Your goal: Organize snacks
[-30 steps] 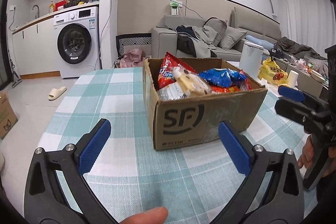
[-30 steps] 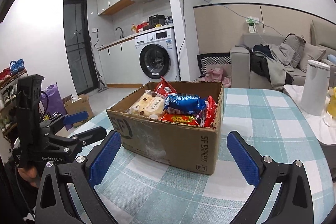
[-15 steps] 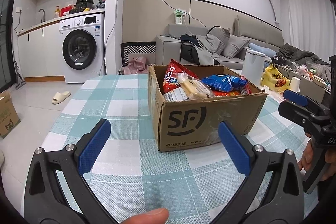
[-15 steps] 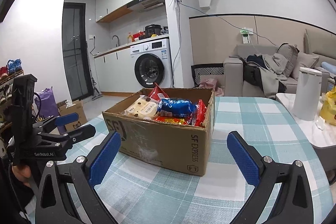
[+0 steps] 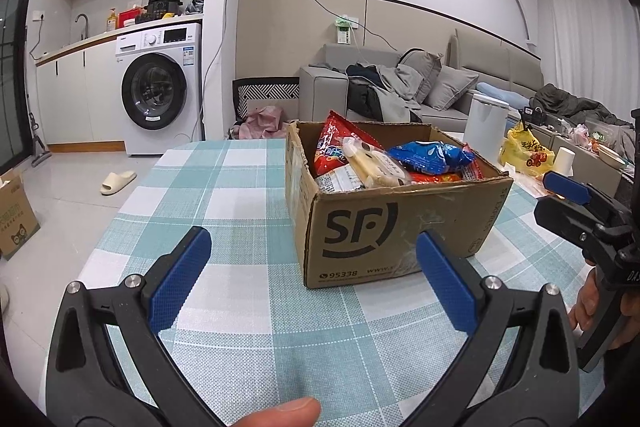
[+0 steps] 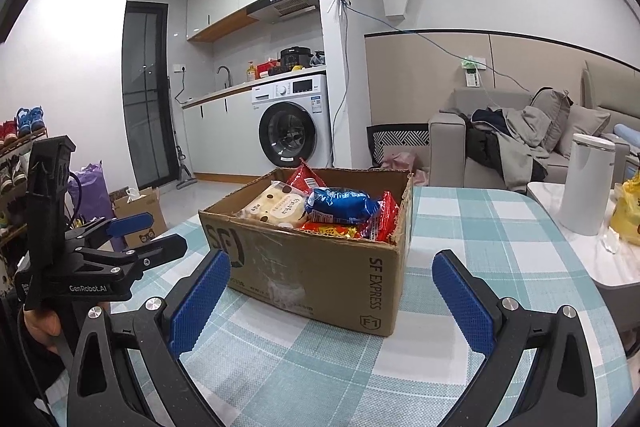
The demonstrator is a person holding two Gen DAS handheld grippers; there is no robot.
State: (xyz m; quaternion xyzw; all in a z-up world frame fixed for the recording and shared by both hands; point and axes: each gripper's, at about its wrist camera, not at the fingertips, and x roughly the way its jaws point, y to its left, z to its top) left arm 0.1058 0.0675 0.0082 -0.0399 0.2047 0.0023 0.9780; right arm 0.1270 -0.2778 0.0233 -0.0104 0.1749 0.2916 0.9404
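We are in a small home with an open kitchen and living room. We see a white front-loading washing machine (image 5: 160, 87) under a white counter with a tap (image 6: 224, 73), a grey fabric sofa (image 5: 400, 95) with cushions and clothes, and a shoe rack (image 6: 16, 147).

The left gripper (image 5: 310, 281) is held level with its jaws spread wide and empty. The right gripper (image 6: 332, 301) is likewise held agape, seen at three o'clock from the left.

The box (image 5: 400, 223) is set on the surface (image 5: 224, 195), snacks (image 5: 384, 163) packed inside; a washing machine (image 5: 160, 95) is seen at eleven o'clock behind.
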